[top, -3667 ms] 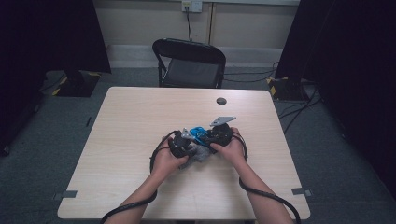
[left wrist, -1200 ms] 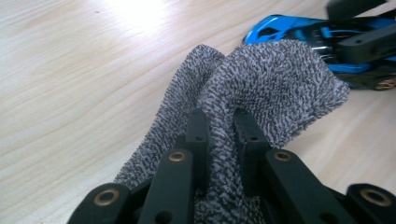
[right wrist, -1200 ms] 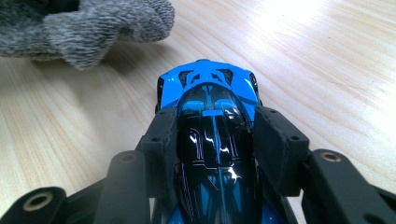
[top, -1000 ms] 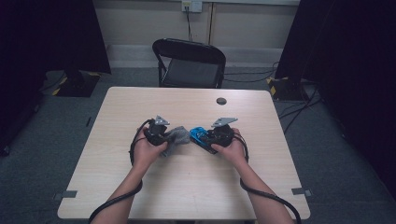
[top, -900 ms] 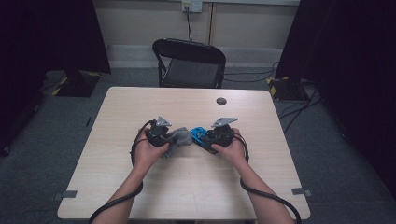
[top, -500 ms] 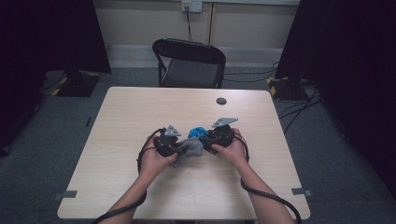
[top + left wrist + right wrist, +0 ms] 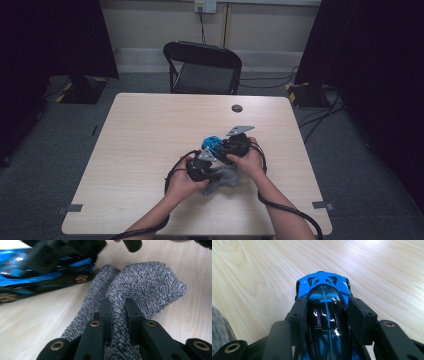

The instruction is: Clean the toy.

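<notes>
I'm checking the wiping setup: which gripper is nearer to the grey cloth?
Left. The left gripper is shut on the grey cloth, pinching a fold. The right gripper is beside the cloth, clamped on the blue toy car on the table.

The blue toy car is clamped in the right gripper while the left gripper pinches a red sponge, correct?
Not quite. The left gripper pinches a grey cloth, not a red sponge, as the left gripper view shows. The blue toy car is indeed clamped in the right gripper.
</notes>
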Tool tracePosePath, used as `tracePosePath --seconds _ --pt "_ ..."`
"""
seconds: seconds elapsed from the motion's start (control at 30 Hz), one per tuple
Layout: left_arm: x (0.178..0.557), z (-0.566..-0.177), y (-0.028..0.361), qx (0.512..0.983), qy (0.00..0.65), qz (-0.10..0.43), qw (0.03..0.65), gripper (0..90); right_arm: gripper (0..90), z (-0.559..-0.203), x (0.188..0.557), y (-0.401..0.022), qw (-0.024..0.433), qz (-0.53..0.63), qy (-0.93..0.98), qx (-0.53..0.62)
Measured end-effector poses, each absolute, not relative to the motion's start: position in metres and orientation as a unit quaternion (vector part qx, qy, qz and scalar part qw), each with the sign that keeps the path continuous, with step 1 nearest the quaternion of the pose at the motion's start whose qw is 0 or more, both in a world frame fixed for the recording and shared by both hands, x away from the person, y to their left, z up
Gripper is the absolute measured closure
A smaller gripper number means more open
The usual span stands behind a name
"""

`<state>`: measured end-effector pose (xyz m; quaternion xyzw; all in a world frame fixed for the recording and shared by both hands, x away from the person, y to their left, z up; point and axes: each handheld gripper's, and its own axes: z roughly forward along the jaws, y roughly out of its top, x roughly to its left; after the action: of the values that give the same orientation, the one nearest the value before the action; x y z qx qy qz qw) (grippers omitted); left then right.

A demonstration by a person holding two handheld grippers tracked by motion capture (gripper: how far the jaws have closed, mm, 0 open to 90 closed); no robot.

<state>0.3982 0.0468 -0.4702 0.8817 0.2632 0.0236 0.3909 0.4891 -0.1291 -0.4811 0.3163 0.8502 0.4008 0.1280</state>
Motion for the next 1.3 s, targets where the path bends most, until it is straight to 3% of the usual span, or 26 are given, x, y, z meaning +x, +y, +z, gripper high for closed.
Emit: tracePosePath --seconds 0.3,1.3 --pt "0.414 -0.476 0.043 0.881 0.284 0.054 0.374 78.8 51.3 -0.482 0.489 -0.13 0.128 0.403 0.85 0.315" --pt "0.45 -0.473 0.104 0.846 0.373 0.097 0.368 78.7 51.3 -0.482 0.488 -0.13 0.13 0.405 0.848 0.315"
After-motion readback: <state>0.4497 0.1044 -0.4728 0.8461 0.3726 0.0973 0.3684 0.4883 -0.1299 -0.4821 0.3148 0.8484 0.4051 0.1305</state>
